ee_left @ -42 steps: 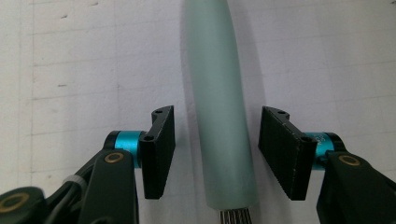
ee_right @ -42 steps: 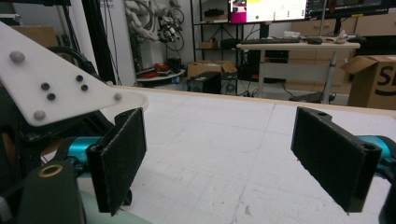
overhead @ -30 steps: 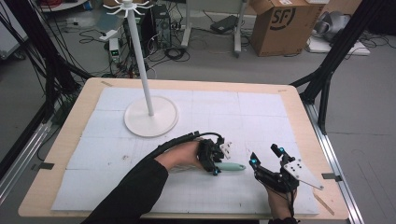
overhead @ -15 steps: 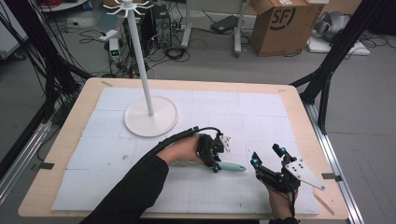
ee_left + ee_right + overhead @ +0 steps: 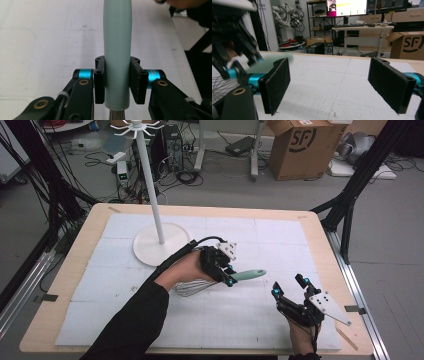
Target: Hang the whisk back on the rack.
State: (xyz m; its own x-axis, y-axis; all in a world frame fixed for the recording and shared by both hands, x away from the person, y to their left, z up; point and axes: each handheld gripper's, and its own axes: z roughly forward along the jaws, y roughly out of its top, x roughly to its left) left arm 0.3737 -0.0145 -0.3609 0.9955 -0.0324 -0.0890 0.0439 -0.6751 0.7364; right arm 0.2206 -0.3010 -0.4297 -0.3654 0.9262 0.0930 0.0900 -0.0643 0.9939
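Note:
A whisk with a pale green handle (image 5: 248,275) and a wire head (image 5: 192,287) hangs just above the white mat, handle pointing right. My left gripper (image 5: 229,277) is shut on the handle near the wires. In the left gripper view both pads (image 5: 99,80) press the handle (image 5: 117,50) from either side. My right gripper (image 5: 288,286) stands open near the front right of the mat, a short way from the handle's tip. Between its pads (image 5: 275,85) there is nothing. The right gripper view shows the left gripper (image 5: 234,50) and the blurred handle (image 5: 267,63) at left.
A tall white stand (image 5: 152,195) with hooks at its top rises from a round base (image 5: 150,247) at the back left of the mat. The wooden table edge (image 5: 320,227) borders the mat. Beyond the table lie a cardboard box (image 5: 300,145) and cables on the floor.
My left gripper has lifted the whisk and carried it slightly away from the table's front edge. The right gripper has stayed open and hardly moved.

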